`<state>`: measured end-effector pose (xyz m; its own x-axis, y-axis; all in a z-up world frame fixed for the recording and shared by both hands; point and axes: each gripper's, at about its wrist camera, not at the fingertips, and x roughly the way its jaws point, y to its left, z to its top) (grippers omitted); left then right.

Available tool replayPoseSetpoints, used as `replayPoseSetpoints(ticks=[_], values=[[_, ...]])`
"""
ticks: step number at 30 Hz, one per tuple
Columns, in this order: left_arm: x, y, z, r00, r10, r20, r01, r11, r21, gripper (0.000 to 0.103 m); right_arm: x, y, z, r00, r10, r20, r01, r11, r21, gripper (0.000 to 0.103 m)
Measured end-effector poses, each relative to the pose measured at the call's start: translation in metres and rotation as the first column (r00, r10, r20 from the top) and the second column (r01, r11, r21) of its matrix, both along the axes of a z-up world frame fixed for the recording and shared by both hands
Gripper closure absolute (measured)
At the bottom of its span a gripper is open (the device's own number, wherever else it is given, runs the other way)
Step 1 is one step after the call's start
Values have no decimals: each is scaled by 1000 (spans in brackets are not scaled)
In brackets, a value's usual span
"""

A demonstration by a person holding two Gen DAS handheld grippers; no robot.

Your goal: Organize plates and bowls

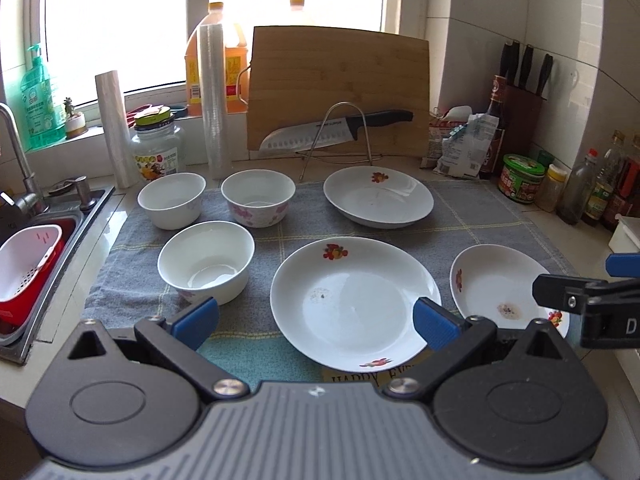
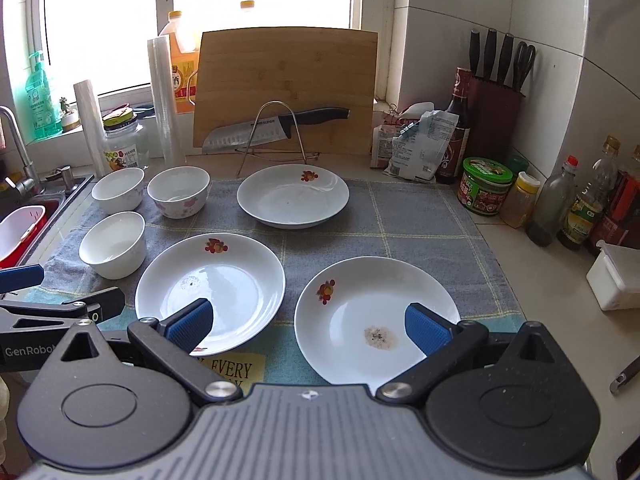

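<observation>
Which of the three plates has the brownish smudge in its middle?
The near-right plate, under the right tongs; the other two look nearly clean.

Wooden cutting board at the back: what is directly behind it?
Behind the cutting board stand two orange-capped oil jugs against the window; only their tops and one side show, the rest is covered by the board.

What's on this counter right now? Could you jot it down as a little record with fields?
surface: grey cloth on a kitchen counter
plates: three, lying apart: far plate, left plate, right plate
stains: small marks in the left and right plates
bowls: three, upright and unstacked: back bowl, floral bowl, front bowl
left gripper: open, empty, above the left plate's near side
right gripper: open, empty, between the two near plates
behind: cutting board, knife on a wire rack
</observation>
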<state>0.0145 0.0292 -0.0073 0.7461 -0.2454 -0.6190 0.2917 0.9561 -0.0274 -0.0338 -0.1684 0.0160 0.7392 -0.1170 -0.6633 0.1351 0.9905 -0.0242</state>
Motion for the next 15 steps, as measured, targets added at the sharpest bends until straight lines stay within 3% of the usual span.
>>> replayPoseSetpoints(ticks=[5, 10, 15], values=[[3, 0, -10, 995, -98, -3, 98, 995, -35, 1, -9, -10, 0, 999, -36, 5, 36, 999, 2, 0], [-3, -12, -20, 984, -176, 14, 176, 984, 5, 1, -12, -23, -4, 998, -59, 4, 59, 998, 12, 0], [-14, -24, -28, 972, -234, 34, 234, 972, -1, 1, -14, -47, -11, 995, -102, -4, 102, 993, 52, 0]])
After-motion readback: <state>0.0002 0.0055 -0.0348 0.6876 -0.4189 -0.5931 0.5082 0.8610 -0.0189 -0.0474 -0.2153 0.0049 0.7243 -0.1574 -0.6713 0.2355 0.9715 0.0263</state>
